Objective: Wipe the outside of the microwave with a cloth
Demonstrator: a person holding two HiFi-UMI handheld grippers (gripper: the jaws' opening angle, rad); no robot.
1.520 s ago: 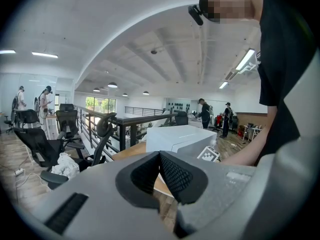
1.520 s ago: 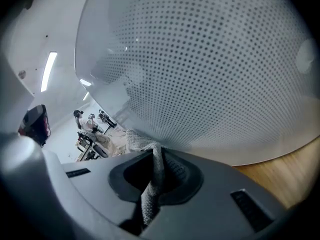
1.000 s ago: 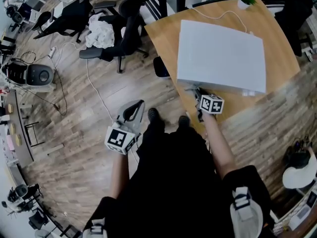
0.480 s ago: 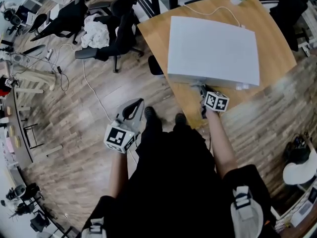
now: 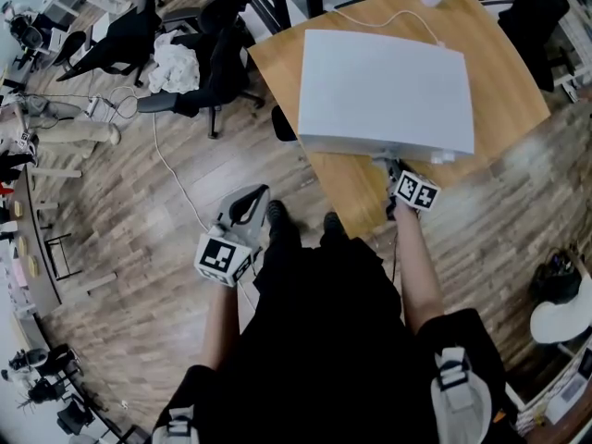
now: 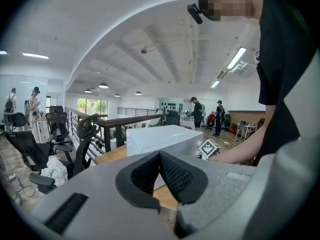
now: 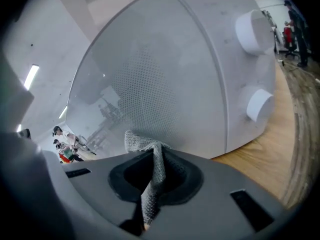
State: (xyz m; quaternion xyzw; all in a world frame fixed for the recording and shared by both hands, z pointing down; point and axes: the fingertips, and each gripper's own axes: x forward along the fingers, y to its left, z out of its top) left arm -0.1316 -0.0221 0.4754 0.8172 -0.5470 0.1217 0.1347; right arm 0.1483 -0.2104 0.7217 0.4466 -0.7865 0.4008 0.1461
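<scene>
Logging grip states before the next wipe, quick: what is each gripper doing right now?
Left gripper: shut, nothing between its jaws.
Right gripper: shut on the cloth, at the microwave front.

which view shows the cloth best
The right gripper view: the grey cloth sits pinched in the right tool's shut jaws, before the microwave door. The head and left gripper views show none of it.

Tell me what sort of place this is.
Probably an open-plan office or workshop. There are black office chairs, a loose cable trailing beside them, and a white microwave on a wooden table.
</scene>
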